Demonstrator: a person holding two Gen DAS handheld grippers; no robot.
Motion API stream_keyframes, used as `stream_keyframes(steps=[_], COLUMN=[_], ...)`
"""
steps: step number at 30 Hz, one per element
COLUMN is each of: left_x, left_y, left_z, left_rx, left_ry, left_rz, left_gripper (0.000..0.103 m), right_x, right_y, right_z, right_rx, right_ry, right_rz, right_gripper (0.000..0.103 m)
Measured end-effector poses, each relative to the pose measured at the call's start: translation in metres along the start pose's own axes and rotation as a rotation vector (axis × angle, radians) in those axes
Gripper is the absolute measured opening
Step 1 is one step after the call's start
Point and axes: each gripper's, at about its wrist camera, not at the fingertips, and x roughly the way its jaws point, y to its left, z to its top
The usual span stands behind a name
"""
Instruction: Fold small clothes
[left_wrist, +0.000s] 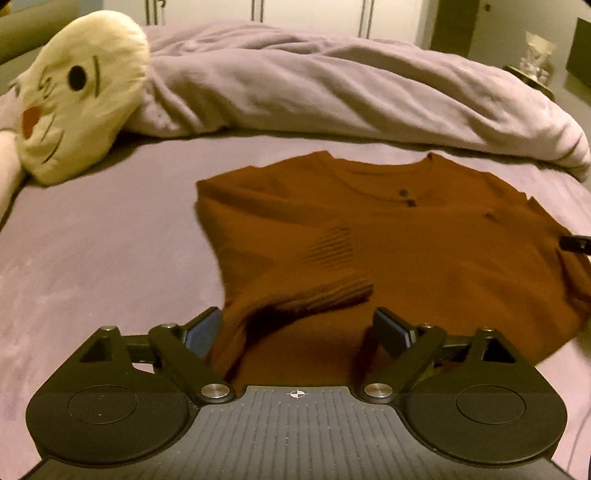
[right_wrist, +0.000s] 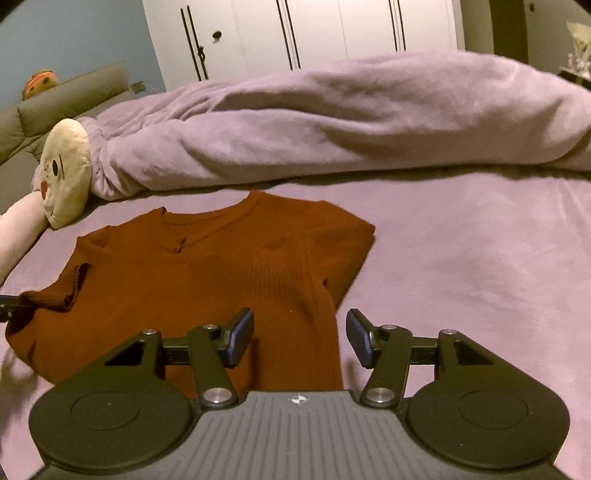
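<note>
A rust-brown ribbed knit top (left_wrist: 424, 243) lies flat on a bed covered with a lilac sheet (left_wrist: 92, 240), its neckline toward the far side. Both sleeves are folded inward across the body, the ribbed cuff (left_wrist: 332, 288) of the left one lying near the middle of the garment. The left tongs (left_wrist: 297, 332) stand wide over the near left part of the top, cloth between the blue pads (left_wrist: 199, 332) but not pinched. The right tongs (right_wrist: 299, 338) stand partly apart over the near right edge of the top, one pad above the cloth and the other above the sheet, gripping nothing. Beyond the top a rumpled lilac duvet (right_wrist: 332, 125) runs across the bed, and at its left end rests a cream plush toy (left_wrist: 81, 92) with a stitched face. White wardrobe doors (right_wrist: 314, 33) stand at the far side.
</note>
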Motion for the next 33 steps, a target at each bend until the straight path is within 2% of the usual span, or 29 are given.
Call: stream_keyframes(steps=[2,4,6,9,12,13,15,16,20,25,29,33], left_x=[0.010,0.021,0.034,0.040,0.041,0.041,0.043,0.043,0.032,0.000,-0.018,-0.019], left_y=[0.001,0.003,0.004,0.006,0.005,0.004,0.004,0.005,0.012,0.004,0.002,0.004], left_z=[0.004,0.008,0.011,0.011,0.013,0.015,0.018,0.020,0.023,0.037,0.066,0.099], left_rx=[-0.017,-0.031,-0.022,-0.012,0.010,0.024,0.023,0.009,-0.072,-0.056,-0.049,-0.055], left_ry=[0.007,0.023,0.055,0.056,0.051,0.049,0.053,0.052,0.018,-0.050,-0.094,-0.144], left_rz=[-0.007,-0.004,0.023,0.035,0.042,0.047,0.077,0.085,0.080,0.074,0.110,0.152], left_gripper=[0.090,0.080,0.062,0.059,0.052,0.046,0.022,0.017,0.011,0.011,0.011,0.011], right_x=[0.009,0.017,0.023,0.033,0.042,0.043,0.045,0.044,0.032,0.002,-0.016,-0.015], right_y=[0.000,-0.002,-0.005,-0.008,-0.009,-0.008,-0.004,-0.003,0.006,0.017,0.025,0.026], right_z=[0.003,0.006,0.011,0.017,0.020,0.020,0.021,0.022,0.024,0.032,0.049,0.072], right_rx=[0.002,0.027,0.070,0.087,0.088,0.080,0.052,0.040,-0.002,-0.059,-0.071,-0.052], right_ry=[0.008,0.020,0.030,0.041,0.058,0.061,0.055,0.047,-0.001,-0.075,-0.154,-0.225], right_rz=[-0.004,0.008,0.036,0.036,0.044,0.044,0.036,0.026,0.012,0.037,0.048,0.009], right_gripper=[0.055,0.051,0.047,0.044,0.029,0.023,0.013,0.011,0.007,0.006,0.005,0.005])
